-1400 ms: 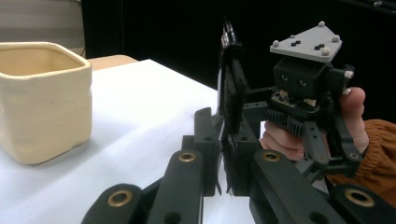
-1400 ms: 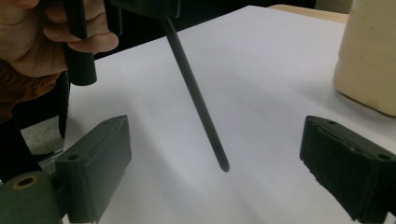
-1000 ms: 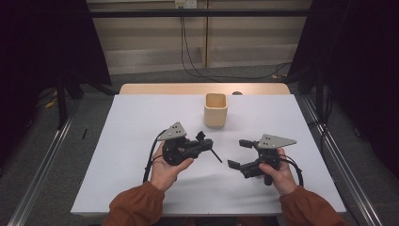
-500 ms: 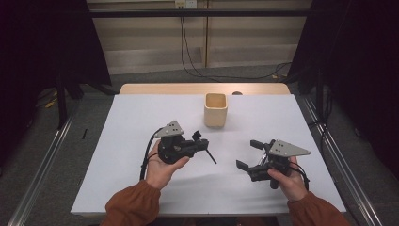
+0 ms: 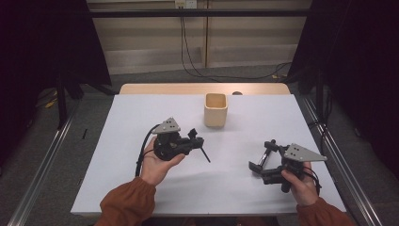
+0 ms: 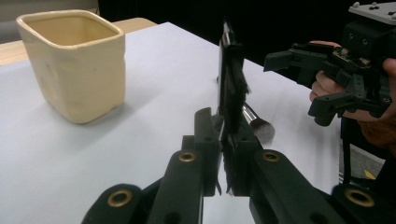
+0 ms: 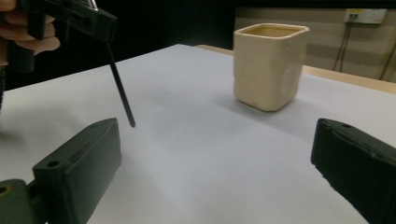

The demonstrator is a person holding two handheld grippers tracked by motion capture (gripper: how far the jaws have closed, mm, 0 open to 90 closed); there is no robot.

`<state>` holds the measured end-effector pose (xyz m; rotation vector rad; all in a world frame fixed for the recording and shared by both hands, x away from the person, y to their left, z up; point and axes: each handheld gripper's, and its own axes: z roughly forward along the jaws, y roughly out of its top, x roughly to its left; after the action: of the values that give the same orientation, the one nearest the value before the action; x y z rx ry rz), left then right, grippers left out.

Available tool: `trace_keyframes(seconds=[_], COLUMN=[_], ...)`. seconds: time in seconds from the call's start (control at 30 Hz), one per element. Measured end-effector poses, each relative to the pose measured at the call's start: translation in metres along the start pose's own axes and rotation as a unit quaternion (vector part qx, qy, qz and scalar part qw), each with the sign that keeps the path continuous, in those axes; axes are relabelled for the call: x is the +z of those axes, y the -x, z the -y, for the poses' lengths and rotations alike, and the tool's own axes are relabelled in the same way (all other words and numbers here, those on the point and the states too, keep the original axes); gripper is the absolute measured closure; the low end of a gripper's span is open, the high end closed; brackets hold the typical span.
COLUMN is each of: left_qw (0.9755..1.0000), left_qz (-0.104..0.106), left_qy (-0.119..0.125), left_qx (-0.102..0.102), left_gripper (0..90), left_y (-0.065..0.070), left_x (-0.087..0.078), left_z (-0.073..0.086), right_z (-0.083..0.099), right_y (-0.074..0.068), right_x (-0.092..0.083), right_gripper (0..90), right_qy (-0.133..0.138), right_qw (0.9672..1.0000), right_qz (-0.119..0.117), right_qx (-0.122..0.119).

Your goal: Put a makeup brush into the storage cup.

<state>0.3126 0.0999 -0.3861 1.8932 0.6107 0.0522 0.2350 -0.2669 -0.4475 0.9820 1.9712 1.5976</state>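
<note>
The left gripper is held in an upturned left hand above the white table, left of the middle, its jaws pointing toward the table's right side; the forearm in a rust-coloured sleeve comes in from the bottom edge; the jaws are clamped together on a thin black brush, whose slim handle slants down and to the right from them, its tip just above the tabletop; in the left gripper view the brush stands between the closed jaws, and a rounded grey tuft shows just beyond them.

The right gripper is held in the right hand near the table's right front corner, well apart from the left one; it lies roughly level, its jaws pointing left toward the middle of the table; the jaws stand wide apart with nothing between them, as the right gripper view shows, where the brush handle hangs from the other gripper at upper left.

Counted: two grippers, two hands, one brush, one cream cup; the cup stands upright on the far middle of the table, beyond both grippers, touching neither; its inside cannot be seen to the bottom.
</note>
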Motion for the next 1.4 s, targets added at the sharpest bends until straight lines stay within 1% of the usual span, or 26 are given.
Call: trace_keyframes(seconds=[0.03, 0.13, 0.2, 0.33, 0.37, 0.4, 0.47, 0.53, 0.6, 0.63, 0.7, 0.73, 0.8, 0.9, 0.97, 1.0, 1.07, 1.13, 1.2, 1.27, 1.33, 1.4], left_qw=[1.0000, 0.9999, 0.9999, 0.9998, 0.9998, 0.9998, 0.9997, 0.9996, 0.9995, 0.9995, 0.9995, 0.9993, 0.9991, 0.9988, 0.9986, 0.9983, 0.9982, 0.9981, 0.9980, 0.9978, 0.9979, 0.9974], left_qz=[0.000, -0.005, -0.009, -0.016, -0.018, -0.019, -0.022, -0.025, -0.029, -0.031, -0.032, -0.037, -0.043, -0.049, -0.053, -0.057, -0.058, -0.059, -0.060, -0.063, -0.062, -0.070], left_qy=[-0.002, -0.012, -0.012, -0.013, -0.012, -0.011, -0.010, -0.010, -0.008, -0.007, 0.001, -0.002, -0.002, 0.004, 0.010, 0.011, 0.014, 0.019, 0.019, 0.018, 0.022, 0.019], left_qx=[0.001, 0.006, 0.005, 0.001, 0.001, 0.000, -0.002, -0.002, -0.003, -0.002, -0.007, -0.004, -0.004, -0.002, 0.004, 0.007, 0.008, 0.005, 0.003, 0.004, -0.002, -0.002], left_gripper=[85.4, 85.4, 85.5, 85.4, 85.5, 85.4, 85.4, 85.4, 85.4, 85.4, 85.4, 85.5, 85.4, 85.5, 85.4, 85.4, 85.4, 85.4, 85.4, 85.4, 85.4, 85.4], left_y=[-0.001, -0.005, -0.008, -0.016, -0.017, -0.020, -0.023, -0.027, -0.031, -0.033, -0.036, -0.038, -0.041, -0.045, -0.045, -0.045, -0.046, -0.047, -0.050, -0.051, -0.055, -0.059], left_x=[-0.001, -0.004, -0.005, -0.008, -0.008, -0.009, -0.010, -0.012, -0.014, -0.015, -0.019, -0.020, -0.022, -0.025, -0.025, -0.024, -0.022, -0.019, -0.015, -0.012, -0.007, -0.002], left_z=[-0.001, -0.003, -0.005, -0.009, -0.010, -0.011, -0.013, -0.017, -0.020, -0.022, -0.026, -0.027, -0.032, -0.041, -0.046, -0.048, -0.052, -0.055, -0.059, -0.060, -0.060, -0.061], right_z=[0.001, 0.005, 0.007, 0.009, 0.010, 0.011, 0.012, 0.014, 0.015, 0.015, 0.016, 0.017, 0.018, 0.018, 0.018, 0.018, 0.017, 0.017, 0.017, 0.015, 0.015, 0.015], right_y=[0.001, 0.002, 0.003, 0.004, 0.004, 0.004, 0.004, 0.004, 0.005, 0.005, 0.005, 0.005, 0.005, 0.005, 0.005, 0.005, 0.005, 0.005, 0.006, 0.006, 0.006, 0.007], right_x=[-0.003, -0.008, -0.012, -0.018, -0.019, -0.021, -0.024, -0.027, -0.030, -0.031, -0.033, -0.034, -0.036, -0.036, -0.036, -0.036, -0.036, -0.036, -0.036, -0.037, -0.038, -0.038], right_gripper=[1.3, 0.2, 0.0, 0.0, 0.0, 0.0, 0.0, 0.0, 0.0, 0.0, 0.0, 0.0, 0.0, 0.0, 0.0, 0.0, 0.0, 0.0, 0.0, 0.0, 0.0, 0.0], right_qy=[-0.001, -0.005, -0.002, -0.001, -0.002, -0.004, 0.001, 0.005, 0.006, 0.007, 0.006, 0.005, 0.006, 0.007, 0.008, 0.009, 0.010, 0.009, 0.011, 0.015, 0.015, 0.015], right_qw=[1.0000, 0.9996, 0.9993, 0.9983, 0.9973, 0.9967, 0.9963, 0.9954, 0.9953, 0.9948, 0.9950, 0.9948, 0.9946, 0.9942, 0.9948, 0.9949, 0.9949, 0.9951, 0.9958, 0.9955, 0.9958, 0.9957], right_qz=[0.006, 0.028, 0.035, 0.056, 0.073, 0.080, 0.084, 0.095, 0.096, 0.101, 0.098, 0.099, 0.102, 0.107, 0.100, 0.099, 0.099, 0.098, 0.090, 0.092, 0.090, 0.091], right_qx=[0.005, 0.006, 0.012, 0.013, 0.010, 0.007, 0.014, 0.010, 0.014, 0.012, 0.017, 0.019, 0.018, 0.014, 0.015, 0.014, 0.010, 0.008, 0.013, 0.012, 0.010, 0.008])
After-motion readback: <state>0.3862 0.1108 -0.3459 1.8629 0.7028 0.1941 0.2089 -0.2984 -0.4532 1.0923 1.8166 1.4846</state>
